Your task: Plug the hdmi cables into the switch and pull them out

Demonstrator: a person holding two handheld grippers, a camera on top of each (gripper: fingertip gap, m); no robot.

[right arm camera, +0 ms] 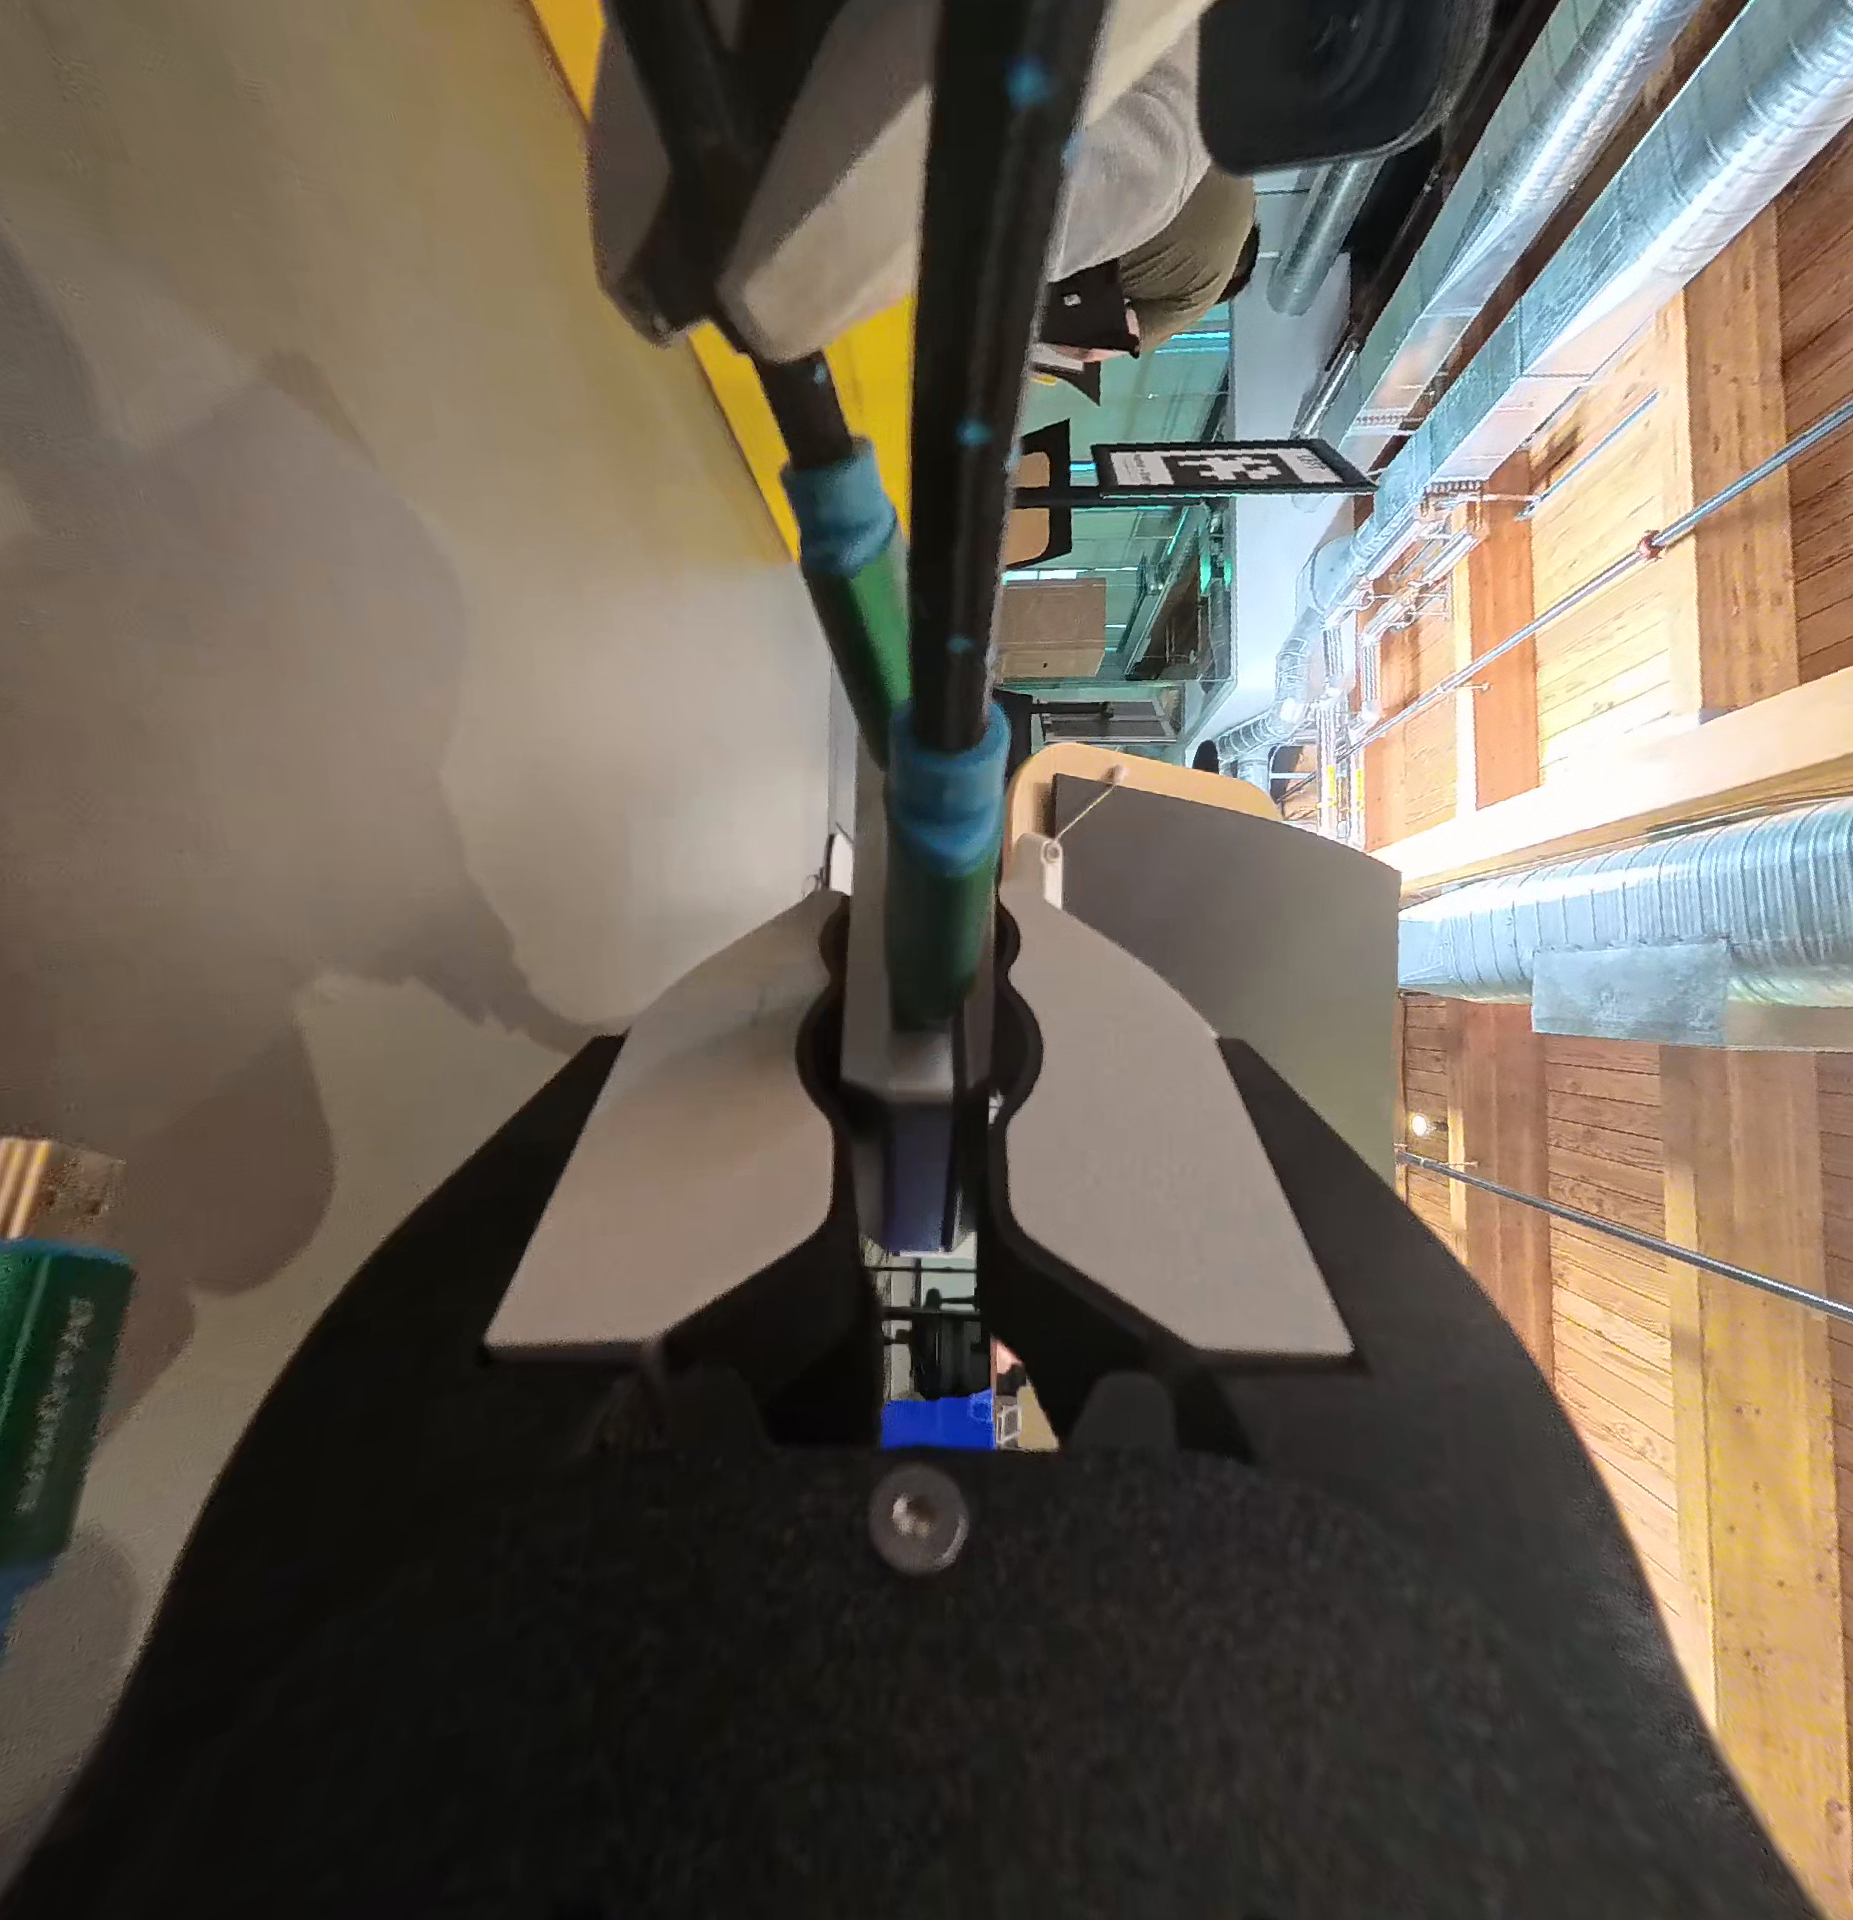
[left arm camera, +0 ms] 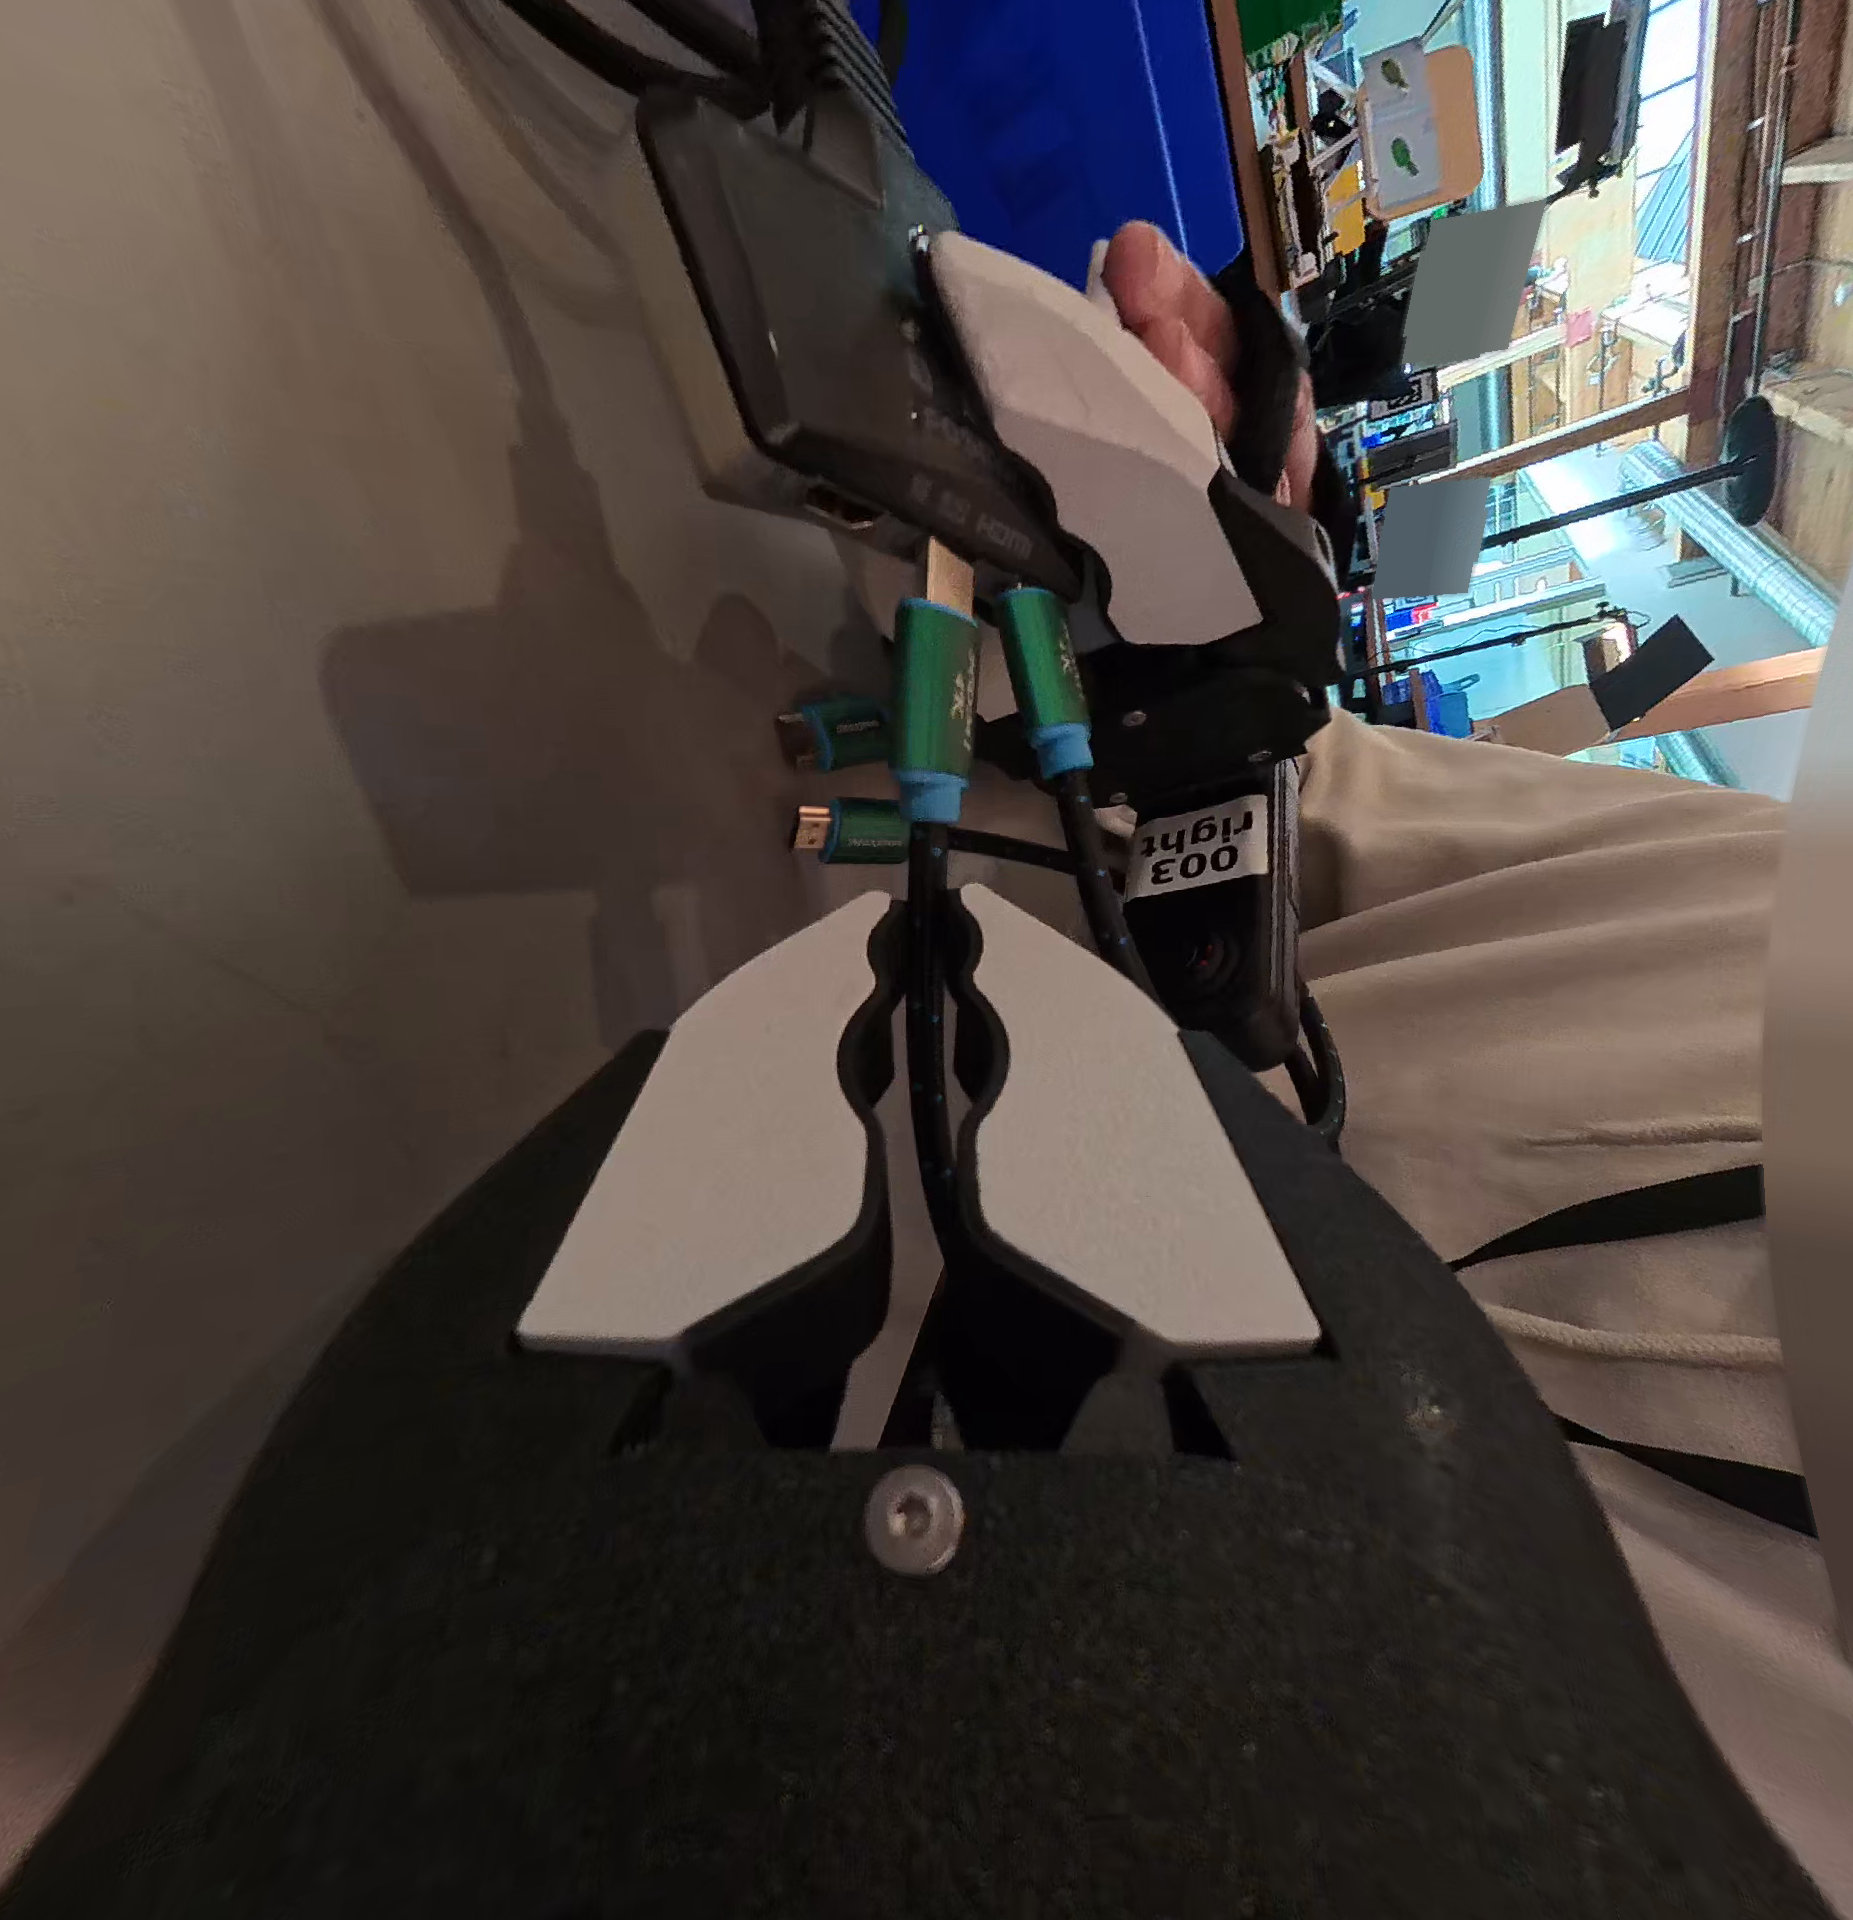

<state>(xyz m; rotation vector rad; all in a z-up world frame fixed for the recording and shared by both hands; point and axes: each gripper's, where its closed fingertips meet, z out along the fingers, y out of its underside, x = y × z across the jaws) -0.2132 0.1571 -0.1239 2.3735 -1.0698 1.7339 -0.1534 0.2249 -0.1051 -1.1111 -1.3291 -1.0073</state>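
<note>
A black braided HDMI cable (left arm camera: 927,1049) is clamped by the left gripper (left arm camera: 927,914); its green plug (left arm camera: 934,701), just ahead, is half-seated in the dark metal switch box (left arm camera: 797,343), gripped by the right gripper (right arm camera: 917,966).

Two green plugs (left arm camera: 937,707) crowd the switch (left arm camera: 849,343) edge, and the right gripper (left arm camera: 1098,436) covers its top. One port (left arm camera: 837,509) beside them stays clear. Two loose plugs (left arm camera: 844,779) lie below on the table (left arm camera: 278,623).
</note>
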